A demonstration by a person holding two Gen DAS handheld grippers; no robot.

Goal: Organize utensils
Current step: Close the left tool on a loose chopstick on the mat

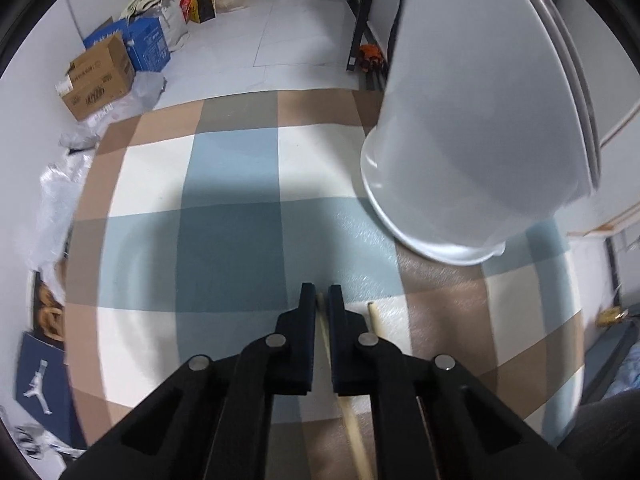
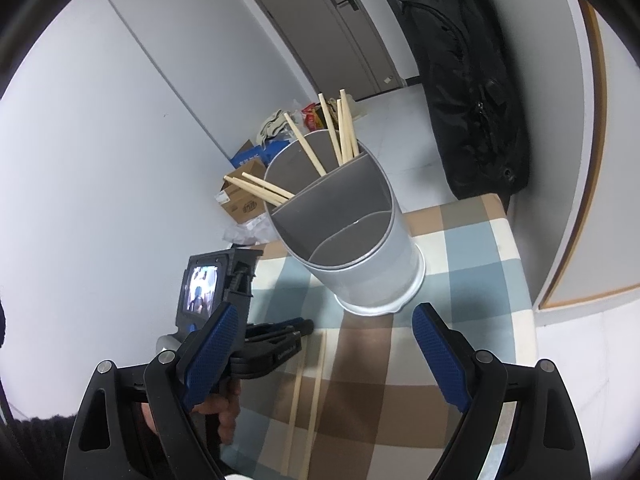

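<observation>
One chopstick (image 1: 325, 344) pinched in left tool (image 1: 321, 296).

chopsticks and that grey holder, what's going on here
A person is tidying chopsticks into a grey divided holder on a checked tablecloth. The left gripper is shut on one loose chopstick lying on the cloth; a second chopstick lies beside it. The right gripper is open and empty, near the holder. Several chopsticks already stand in the holder's back compartment; the front ones look empty.
</observation>
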